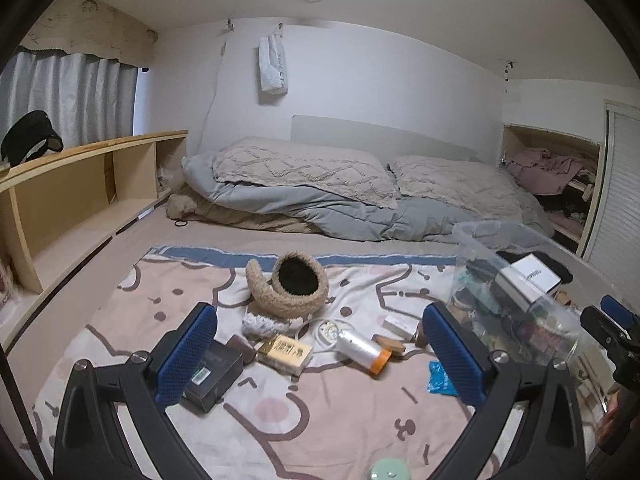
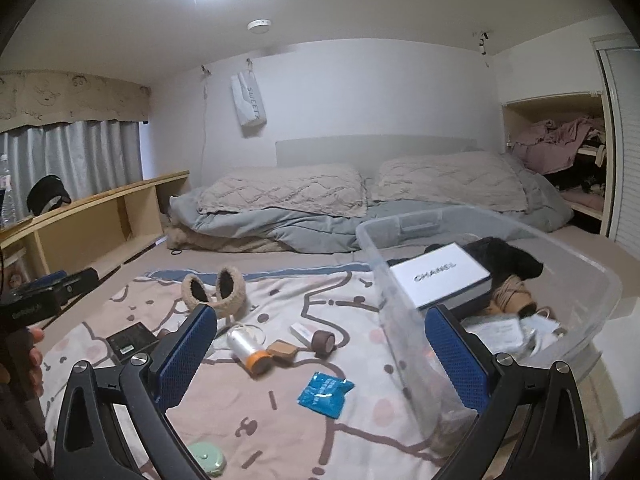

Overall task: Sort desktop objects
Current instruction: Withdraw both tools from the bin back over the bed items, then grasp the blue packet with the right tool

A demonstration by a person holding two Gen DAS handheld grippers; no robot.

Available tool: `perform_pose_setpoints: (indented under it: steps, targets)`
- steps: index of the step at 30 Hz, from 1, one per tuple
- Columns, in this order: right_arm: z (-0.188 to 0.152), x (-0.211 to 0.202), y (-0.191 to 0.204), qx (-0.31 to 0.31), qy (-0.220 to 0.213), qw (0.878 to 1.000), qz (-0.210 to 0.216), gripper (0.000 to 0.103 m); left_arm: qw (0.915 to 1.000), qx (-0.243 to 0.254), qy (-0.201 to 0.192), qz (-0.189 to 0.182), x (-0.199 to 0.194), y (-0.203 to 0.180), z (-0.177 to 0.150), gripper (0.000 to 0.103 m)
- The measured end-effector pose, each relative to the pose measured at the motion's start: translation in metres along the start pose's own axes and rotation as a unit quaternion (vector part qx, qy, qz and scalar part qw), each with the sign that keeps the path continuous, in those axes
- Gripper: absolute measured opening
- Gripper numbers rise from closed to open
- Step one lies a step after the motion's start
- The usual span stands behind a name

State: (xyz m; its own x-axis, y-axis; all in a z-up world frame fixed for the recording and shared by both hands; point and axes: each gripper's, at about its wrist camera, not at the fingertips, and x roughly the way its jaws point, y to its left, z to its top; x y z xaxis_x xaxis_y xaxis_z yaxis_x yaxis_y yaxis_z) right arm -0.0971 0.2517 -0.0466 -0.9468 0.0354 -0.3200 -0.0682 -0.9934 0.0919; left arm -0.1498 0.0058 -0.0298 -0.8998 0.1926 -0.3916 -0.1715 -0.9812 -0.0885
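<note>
Bedroom scene: a cartoon-print blanket covers the bed. On the wall hangs a white bag reading "SWEET". Clear plastic bin at right holds a white box printed "CHANEL". Loose items beside it include a blue packet and a fluffy earmuff. Left gripper and right gripper both spread wide, empty.

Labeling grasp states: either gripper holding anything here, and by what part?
Nothing held. Left gripper and right gripper both have jaws wide open, hovering above the blanket; the items lie loose on it beside the bin.
</note>
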Motion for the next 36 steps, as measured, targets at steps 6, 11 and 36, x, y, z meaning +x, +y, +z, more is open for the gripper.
perform_pose_setpoints:
  steps: [6,11,36]
  targets:
    - [-0.029,0.013,0.014,-0.016,0.018,1.000,-0.003,0.103,0.9997,-0.018,0.018,-0.004,0.004,0.009,-0.027,0.103]
    - [-0.055,0.020,0.012,0.003,0.032,0.999,0.004,0.103,0.9991,-0.036,0.021,0.006,0.009,0.019,-0.049,0.103]
    - [-0.096,0.068,0.023,-0.018,0.131,0.991,0.003,0.091,0.9958,-0.023,0.088,-0.009,0.042,0.004,-0.108,0.103]
